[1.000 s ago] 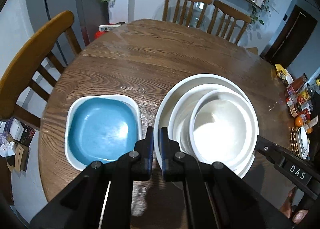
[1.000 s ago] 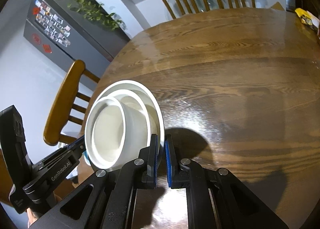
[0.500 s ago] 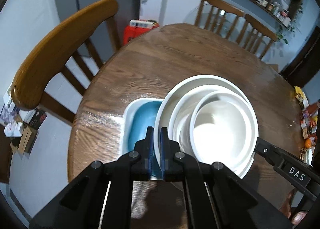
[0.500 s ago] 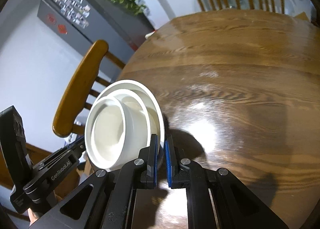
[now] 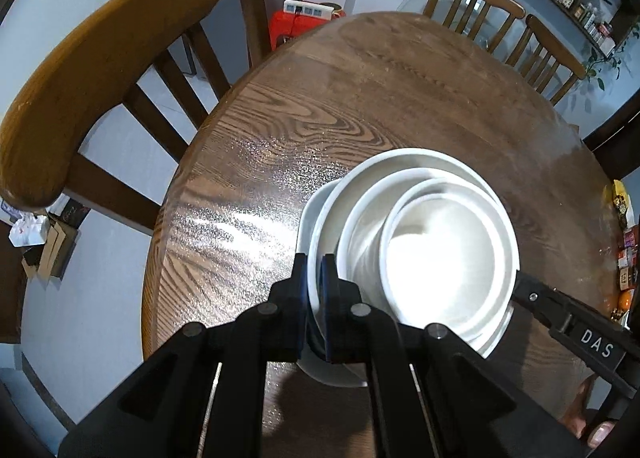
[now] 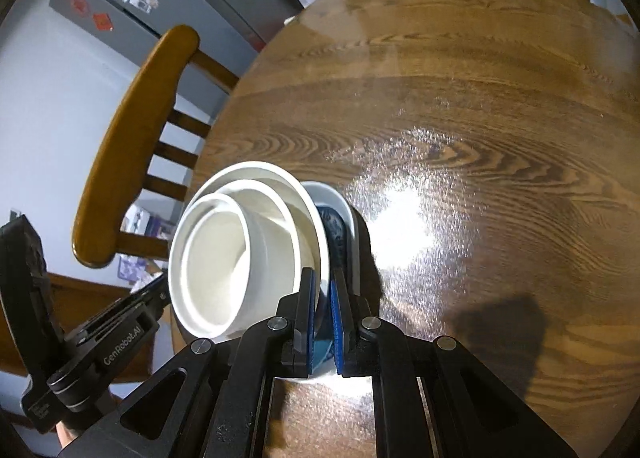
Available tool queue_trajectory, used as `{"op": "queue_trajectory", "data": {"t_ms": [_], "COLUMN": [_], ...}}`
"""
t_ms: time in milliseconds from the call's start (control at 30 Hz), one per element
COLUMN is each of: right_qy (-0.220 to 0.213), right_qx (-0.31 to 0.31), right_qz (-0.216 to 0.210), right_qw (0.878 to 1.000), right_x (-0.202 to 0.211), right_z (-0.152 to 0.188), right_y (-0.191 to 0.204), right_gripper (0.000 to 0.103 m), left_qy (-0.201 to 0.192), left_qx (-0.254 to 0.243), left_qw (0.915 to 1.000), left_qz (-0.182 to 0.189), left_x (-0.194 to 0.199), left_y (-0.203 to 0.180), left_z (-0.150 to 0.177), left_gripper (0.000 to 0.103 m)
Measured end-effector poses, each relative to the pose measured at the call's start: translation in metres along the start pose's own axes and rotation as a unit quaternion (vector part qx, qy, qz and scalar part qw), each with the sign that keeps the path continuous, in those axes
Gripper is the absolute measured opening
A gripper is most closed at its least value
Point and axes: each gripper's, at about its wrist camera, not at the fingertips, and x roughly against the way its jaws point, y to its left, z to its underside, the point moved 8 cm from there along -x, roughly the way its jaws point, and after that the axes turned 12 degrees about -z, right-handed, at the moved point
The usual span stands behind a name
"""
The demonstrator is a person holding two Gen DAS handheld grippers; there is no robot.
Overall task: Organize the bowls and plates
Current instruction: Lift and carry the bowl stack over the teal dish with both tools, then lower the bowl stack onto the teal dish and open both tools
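- White stack (image 5: 432, 254) first: a wide white plate (image 5: 404, 162) with two nested bowls (image 5: 448, 258) in it, and I've got it pinched from both sides, left gripper (image 5: 314, 298) clenched on the plate's near-left rim, right gripper (image 6: 322, 322) clenched on the opposite rim.
- Big change in the last second: the blue square dish (image 6: 334, 230) was sitting in full view on the table (image 5: 280, 130) to the left of my stack, near the left edge. Now the stack has travelled across and sits right over it.
- From the left wrist view only a white sliver of that dish's rim shows past the plate. From the right wrist view I see its blue inside tucked beneath the plate's edge.
- Whether the plate is already resting on the dish or just above it, I can't tell; the plate looks a little tilted.
- My read: this is the final stacking step, nearly done. What's left is to settle it level and centred, then let go on both sides.
- Risk I'm watching: a round plate on a square dish may rock, and the bowls could slide.
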Motion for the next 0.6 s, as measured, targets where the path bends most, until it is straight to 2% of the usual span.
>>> {"op": "queue_trajectory", "data": {"t_ms": [133, 200, 233, 267, 467, 600], "right_qy": [-0.002, -0.007, -0.008, -0.011, -0.038, -0.039], "right_qx": [-0.007, -0.007, -0.012, -0.013, 0.007, 0.054], "right_qz": [-0.006, -0.003, 0.001, 0.008, -0.007, -0.01], "right_qw": [1.0, 1.0, 1.0, 1.0, 0.999, 0.998], "right_x": [-0.002, 0.0, 0.002, 0.005, 0.029, 0.043], "right_z": [-0.006, -0.007, -0.008, -0.008, -0.012, -0.003], "right_y": [-0.002, -0.003, -0.005, -0.007, 0.003, 0.022], "right_gripper": [0.011, 0.011, 0.011, 0.011, 0.012, 0.022], "left_qy": [-0.006, -0.004, -0.001, -0.001, -0.023, -0.051], "left_qx": [0.007, 0.014, 0.022, 0.027, 0.056, 0.046], "left_qw": [1.0, 0.9999, 0.9997, 0.9995, 0.9982, 0.9976], "left_qz": [0.001, -0.005, -0.012, -0.015, -0.006, -0.01], "left_x": [0.0, -0.001, -0.002, -0.002, 0.017, 0.043], "left_y": [0.002, 0.006, 0.011, 0.014, 0.026, 0.019], "left_z": [-0.001, -0.002, -0.002, -0.001, 0.0, 0.006], "left_gripper": [0.01, 0.026, 0.043, 0.056, 0.077, 0.083]}}
